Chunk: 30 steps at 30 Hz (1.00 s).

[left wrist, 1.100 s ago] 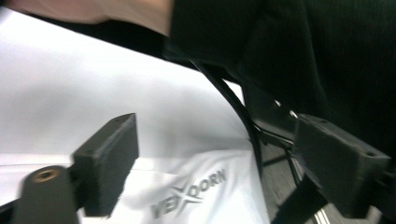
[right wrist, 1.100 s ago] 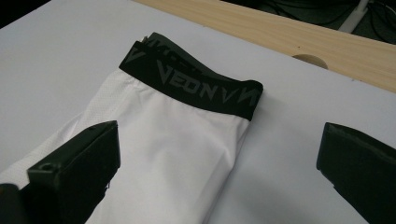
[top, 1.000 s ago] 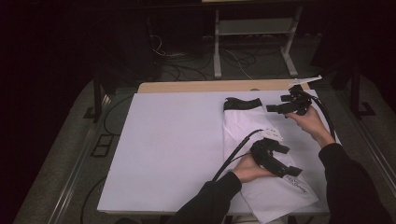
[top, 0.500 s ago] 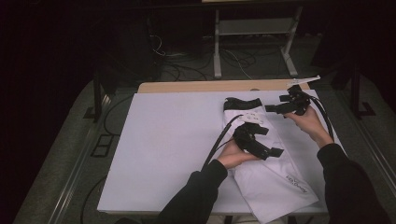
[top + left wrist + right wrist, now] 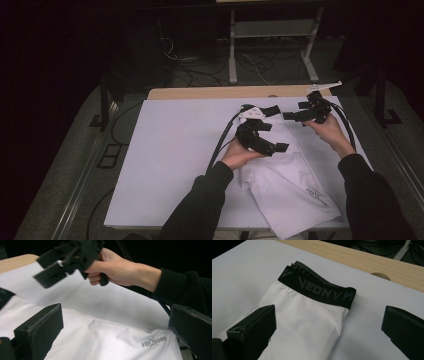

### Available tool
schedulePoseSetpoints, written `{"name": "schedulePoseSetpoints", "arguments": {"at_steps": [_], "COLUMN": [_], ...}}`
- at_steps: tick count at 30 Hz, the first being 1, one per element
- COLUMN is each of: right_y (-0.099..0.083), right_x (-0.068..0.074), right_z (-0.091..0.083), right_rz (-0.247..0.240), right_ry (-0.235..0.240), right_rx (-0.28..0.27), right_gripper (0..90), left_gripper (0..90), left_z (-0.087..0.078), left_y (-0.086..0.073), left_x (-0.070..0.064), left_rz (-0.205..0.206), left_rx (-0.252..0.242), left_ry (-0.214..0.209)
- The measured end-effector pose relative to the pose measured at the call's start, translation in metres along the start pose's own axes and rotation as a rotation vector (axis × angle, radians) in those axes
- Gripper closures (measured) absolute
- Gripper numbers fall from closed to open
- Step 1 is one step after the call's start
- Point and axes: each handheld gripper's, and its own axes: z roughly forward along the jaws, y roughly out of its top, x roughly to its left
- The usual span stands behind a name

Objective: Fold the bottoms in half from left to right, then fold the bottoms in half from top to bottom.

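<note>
A white garment (image 5: 290, 180) with a black lettered waistband (image 5: 317, 287) lies flat on the right half of the white-covered table (image 5: 170, 150). Its waistband end points away from the person. The grey logo (image 5: 153, 342) sits near its lower end. My left gripper (image 5: 274, 136) hovers open over the upper part of the garment, jaws wide apart with nothing between them. My right gripper (image 5: 295, 111) is open too. It is held just right of the waistband and looks down on it. In the left gripper view the right gripper (image 5: 48, 268) and its hand hang above the cloth.
A bare wooden strip (image 5: 200, 93) runs along the table's far edge. Beyond it stand a metal stand (image 5: 235, 55) and floor cables (image 5: 190, 70). The left half of the white cover is free room. Cables trail from both grippers across the table.
My left gripper has moved up the garment, from its lower part toward the waistband. The right gripper has stayed almost still beside the waistband.
</note>
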Motion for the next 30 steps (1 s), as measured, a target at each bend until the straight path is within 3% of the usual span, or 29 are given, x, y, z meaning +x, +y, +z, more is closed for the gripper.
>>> {"name": "schedulePoseSetpoints", "arguments": {"at_steps": [10, 30], "right_y": [-0.007, -0.016], "right_x": [-0.004, -0.014], "right_z": [0.004, 0.012], "right_rz": [0.016, 0.057], "right_ry": [0.002, 0.005], "right_rx": [0.015, 0.052], "right_gripper": [0.0, 0.0], "left_gripper": [0.0, 0.0], "left_z": [-0.013, -0.016], "left_y": [-0.007, -0.027], "left_x": [0.026, 0.075], "left_rz": [-0.053, -0.177], "left_rx": [0.001, -0.005], "left_ry": [0.068, 0.178]}}
